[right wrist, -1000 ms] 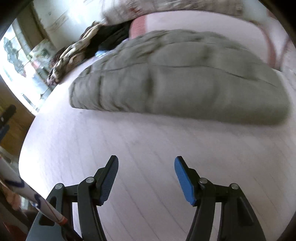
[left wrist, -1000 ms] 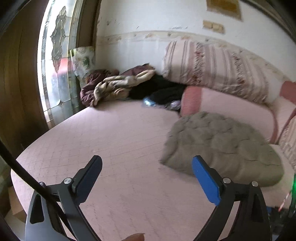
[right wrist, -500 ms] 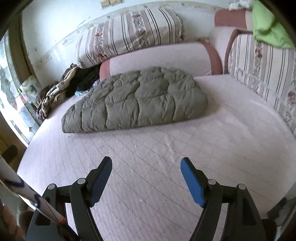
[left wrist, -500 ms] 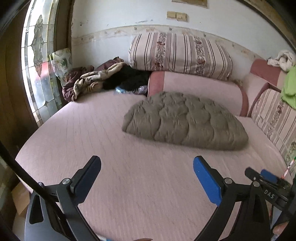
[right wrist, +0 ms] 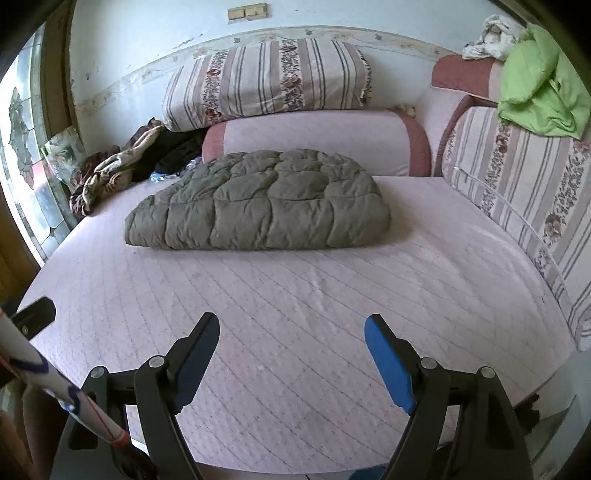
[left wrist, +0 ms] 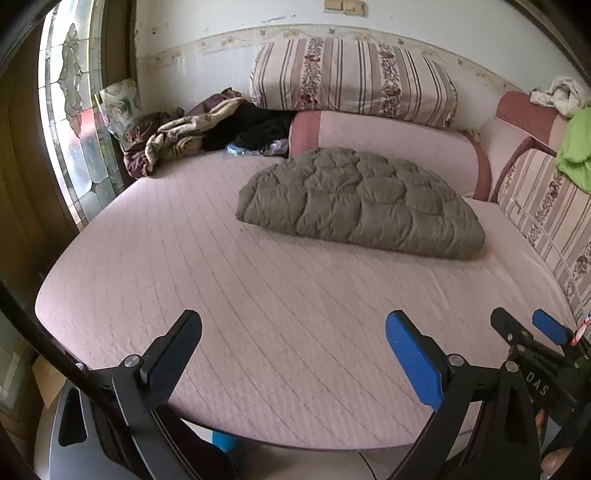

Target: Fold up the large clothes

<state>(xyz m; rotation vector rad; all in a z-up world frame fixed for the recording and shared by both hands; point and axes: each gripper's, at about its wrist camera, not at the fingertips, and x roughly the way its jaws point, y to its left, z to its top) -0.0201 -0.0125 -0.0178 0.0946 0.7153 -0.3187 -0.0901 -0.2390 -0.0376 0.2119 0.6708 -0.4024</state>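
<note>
Both grippers have pulled back toward the bed's near edge. Left gripper (left wrist: 293, 354) and right gripper (right wrist: 291, 349) gape wide, holding nothing. Pink mattress (right wrist: 314, 295) beneath; folded olive quilted coat (right wrist: 258, 201) well ahead, untouched.

Wall: you faced white plaster (right wrist: 147, 33), stained.
Window: your stained glass (left wrist: 70, 122) glowed.
Bed: your pink mattress (right wrist: 295, 295) lay quilted.

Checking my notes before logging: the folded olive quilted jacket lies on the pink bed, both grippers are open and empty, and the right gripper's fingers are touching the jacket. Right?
One thing is wrong. The right wrist view shows the right gripper apart from the olive quilted jacket, with bare pink bed between them. The left gripper is open and empty too.
</note>
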